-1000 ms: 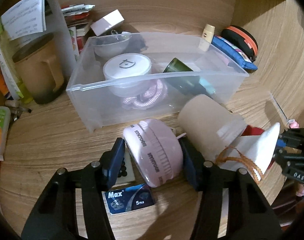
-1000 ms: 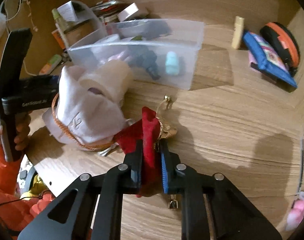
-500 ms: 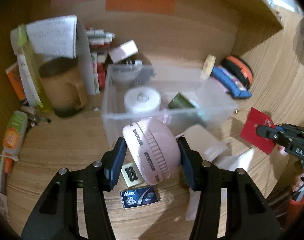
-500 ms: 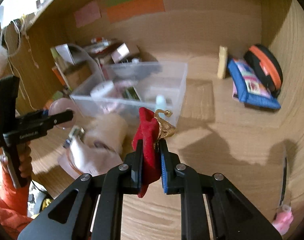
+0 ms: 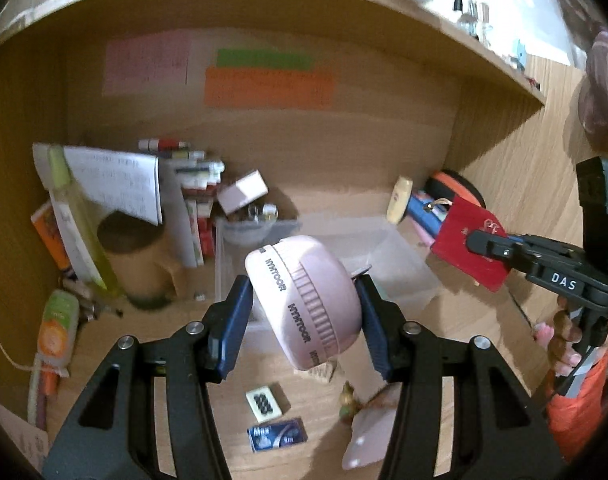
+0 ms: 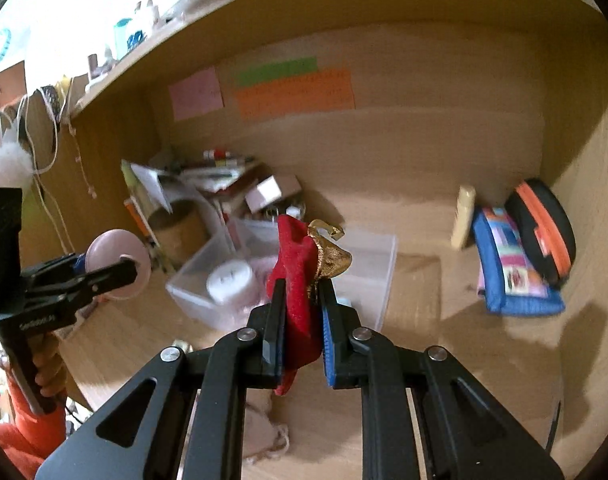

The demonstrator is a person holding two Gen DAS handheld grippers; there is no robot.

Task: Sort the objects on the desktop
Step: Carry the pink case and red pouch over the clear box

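My left gripper is shut on a round pink case and holds it high above the desk, in front of the clear plastic bin. It also shows in the right wrist view. My right gripper is shut on a red pouch with a gold clasp, lifted above the clear bin. In the left wrist view the red pouch hangs at the right, above the bin's right end. A white round tin lies in the bin.
A tan mug, papers and stacked boxes stand at the back left. A blue pouch and a black-orange case lie at the back right. A beige drawstring bag, a blue card pack and small bits lie on the front desk.
Both grippers have risen well above the desk with their objects. The pink case and the red pouch are now higher, and the view has pulled back from the bin.
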